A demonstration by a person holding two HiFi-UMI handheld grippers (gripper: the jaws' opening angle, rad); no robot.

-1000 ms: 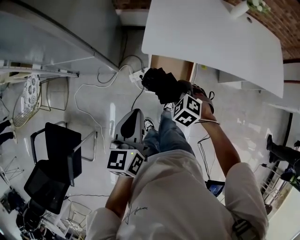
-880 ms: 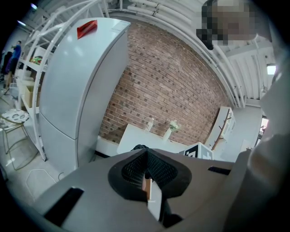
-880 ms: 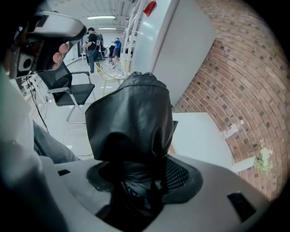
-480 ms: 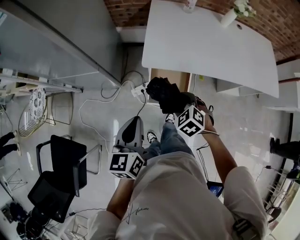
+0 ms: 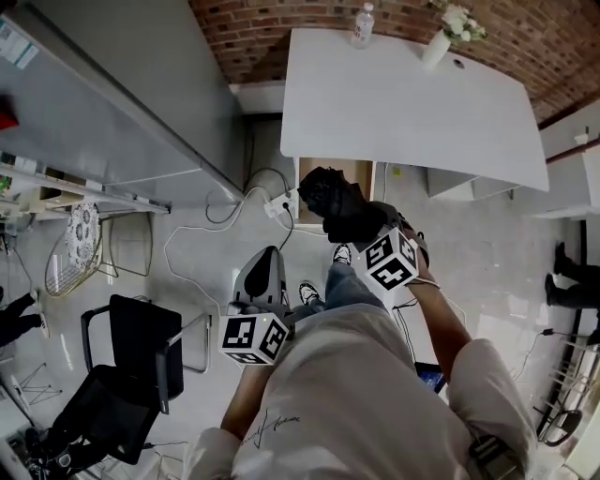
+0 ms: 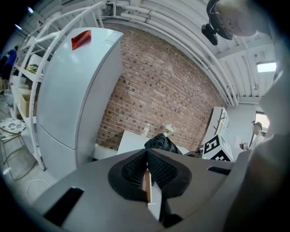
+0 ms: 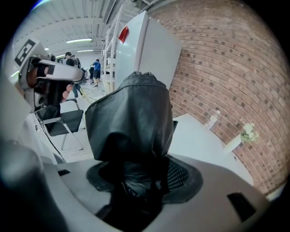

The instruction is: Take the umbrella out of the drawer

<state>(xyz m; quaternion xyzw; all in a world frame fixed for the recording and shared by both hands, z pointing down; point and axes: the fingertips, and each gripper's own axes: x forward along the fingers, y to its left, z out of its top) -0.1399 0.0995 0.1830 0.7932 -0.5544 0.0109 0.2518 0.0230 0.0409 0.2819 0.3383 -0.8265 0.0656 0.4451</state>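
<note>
A black folded umbrella (image 5: 336,200) hangs in the air above the floor, in front of the open wooden drawer (image 5: 330,172) under the white table (image 5: 403,103). My right gripper (image 5: 362,223) is shut on its lower end. In the right gripper view the umbrella (image 7: 130,118) fills the middle and stands up out of my right gripper (image 7: 136,177). Lower left, my left gripper (image 5: 267,262) is shut on nothing and points up the picture, toward the table. In the left gripper view the pads of my left gripper (image 6: 147,156) meet, and the umbrella (image 6: 161,142) shows beyond them.
A bottle (image 5: 363,23) and a vase of flowers (image 5: 442,36) stand at the table's far edge by the brick wall. A power strip with cables (image 5: 281,202) lies on the floor near the drawer. A black chair (image 5: 131,347) stands at the left, beside a white cabinet (image 5: 112,84).
Both grippers have risen, the right one more, carrying the umbrella up and away from the drawer. The head view now shows more of the brick wall.
</note>
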